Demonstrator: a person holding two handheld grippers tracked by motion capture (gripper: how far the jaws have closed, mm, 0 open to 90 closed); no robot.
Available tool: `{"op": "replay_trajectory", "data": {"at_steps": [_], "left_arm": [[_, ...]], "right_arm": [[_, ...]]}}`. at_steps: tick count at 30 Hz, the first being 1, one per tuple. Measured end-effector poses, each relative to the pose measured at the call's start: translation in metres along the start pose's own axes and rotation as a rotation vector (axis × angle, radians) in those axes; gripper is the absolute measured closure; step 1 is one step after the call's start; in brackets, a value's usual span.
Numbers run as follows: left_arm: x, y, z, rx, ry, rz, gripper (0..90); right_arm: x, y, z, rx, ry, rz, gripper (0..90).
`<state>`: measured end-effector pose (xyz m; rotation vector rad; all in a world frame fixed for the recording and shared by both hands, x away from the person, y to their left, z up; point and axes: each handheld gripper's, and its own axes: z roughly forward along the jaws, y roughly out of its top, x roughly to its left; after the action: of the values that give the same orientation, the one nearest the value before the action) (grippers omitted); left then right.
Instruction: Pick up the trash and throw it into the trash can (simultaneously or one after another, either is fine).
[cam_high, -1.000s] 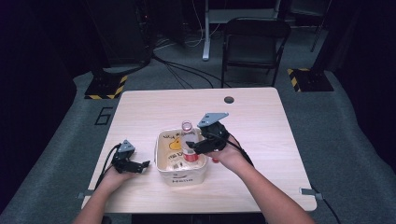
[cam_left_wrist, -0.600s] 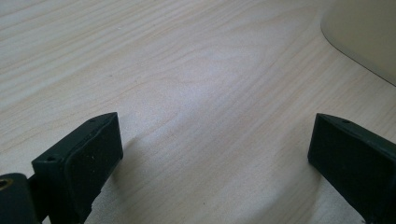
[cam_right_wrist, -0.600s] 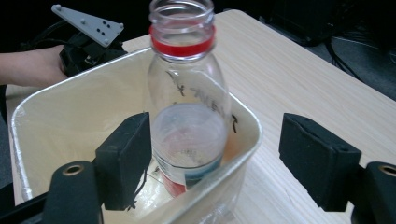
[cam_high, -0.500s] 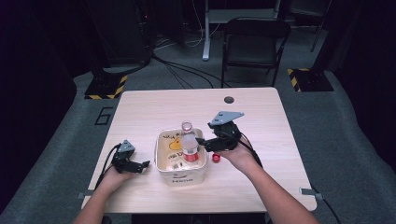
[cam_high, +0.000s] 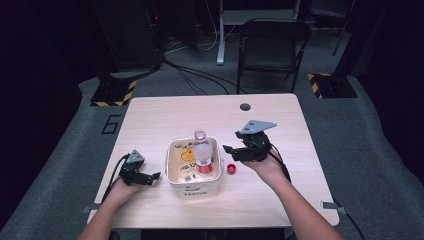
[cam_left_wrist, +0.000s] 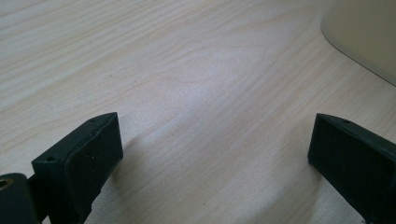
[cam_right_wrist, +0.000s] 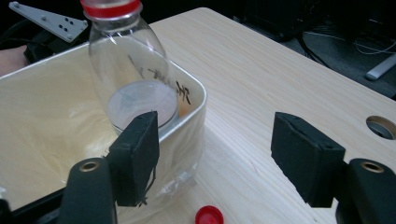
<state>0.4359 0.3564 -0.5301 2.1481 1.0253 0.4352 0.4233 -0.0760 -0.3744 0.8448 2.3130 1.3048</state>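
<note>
While both grippers gape empty, bottle (cam_high: 202, 152) (uncapped) stands in tub (cam_high: 193, 186), right jaws closing.

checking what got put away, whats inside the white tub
A clear plastic bottle with a red label lies in the tub, its open neck resting on the far rim. The tub floor bears a yellow picture and writing; the bottle covers part of it. The near wall hides the front corner.

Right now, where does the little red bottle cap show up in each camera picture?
High view: the red cap lies on the table, just right of the white tub, below the right tongs.
Left gripper view: not in it.
Right gripper view: bottom centre, on the wood between the jaws.
Shared landmark: the tub holding the clear bottle.
</note>
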Motion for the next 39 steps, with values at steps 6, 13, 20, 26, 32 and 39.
{"op": "replay_trajectory", "data": {"at_steps": [6, 13, 20, 26, 32, 39], "left_arm": [[0.0, 0.0, 0.001, -0.006, 0.003, 0.003, 2.9], [0.0, 0.0, 0.001, -0.008, 0.002, -0.003, 2.8], [0.0, 0.0, 0.001, -0.007, 0.002, -0.003, 2.8], [0.0, 0.0, 0.001, -0.007, 0.002, -0.003, 2.8], [0.0, 0.0, 0.001, -0.008, 0.002, -0.004, 2.8], [0.0, 0.0, 0.001, -0.008, 0.002, -0.003, 2.8]], "right_arm": [[-0.007, -0.009, -0.004, 0.0, -0.018, 0.018, 34.7], [-0.013, -0.021, -0.004, 0.021, -0.044, 0.022, 36.9], [-0.016, -0.032, -0.001, 0.037, -0.053, 0.034, 38.8], [-0.018, -0.04, 0.001, 0.044, -0.061, 0.036, 40.5], [-0.021, -0.052, 0.005, 0.043, -0.054, 0.056, 42.9], [-0.023, -0.065, 0.011, 0.045, -0.047, 0.071, 43.2]]}}
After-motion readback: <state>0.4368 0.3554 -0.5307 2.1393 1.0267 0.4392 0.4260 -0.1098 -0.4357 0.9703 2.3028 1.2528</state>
